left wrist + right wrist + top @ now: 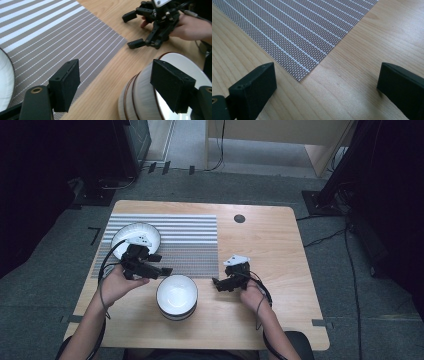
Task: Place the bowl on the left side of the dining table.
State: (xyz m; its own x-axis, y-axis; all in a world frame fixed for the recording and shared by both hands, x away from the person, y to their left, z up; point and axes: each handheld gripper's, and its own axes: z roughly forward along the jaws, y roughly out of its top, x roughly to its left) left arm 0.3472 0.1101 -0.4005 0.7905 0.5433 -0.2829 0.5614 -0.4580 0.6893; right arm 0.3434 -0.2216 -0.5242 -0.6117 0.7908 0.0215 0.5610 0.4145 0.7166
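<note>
A stack of white bowls point(176, 296) with brown rim lines stands near the table's front, between my two hands. My left gripper point(161, 264) hovers open just left of and above it. In the left gripper view point(117, 85) one jaw is over the striped placemat point(62, 37), while the other overlaps the bowl stack's point(140, 100) rim; whether it touches is unclear. My right gripper point(218, 285) is open, low over the bare wood right of the bowls. Its own view point(324, 82) has the placemat's point(299, 32) corner between the jaws. It also appears open in the left gripper view point(130, 30).
A white plate point(135, 237) lies on the placemat point(190, 240) at the back left, its edge also visible as the plate point(5, 82) in the left gripper view. The wooden table point(270, 250) has a round cable hole point(239, 218). Dark stands and cables ring the table.
</note>
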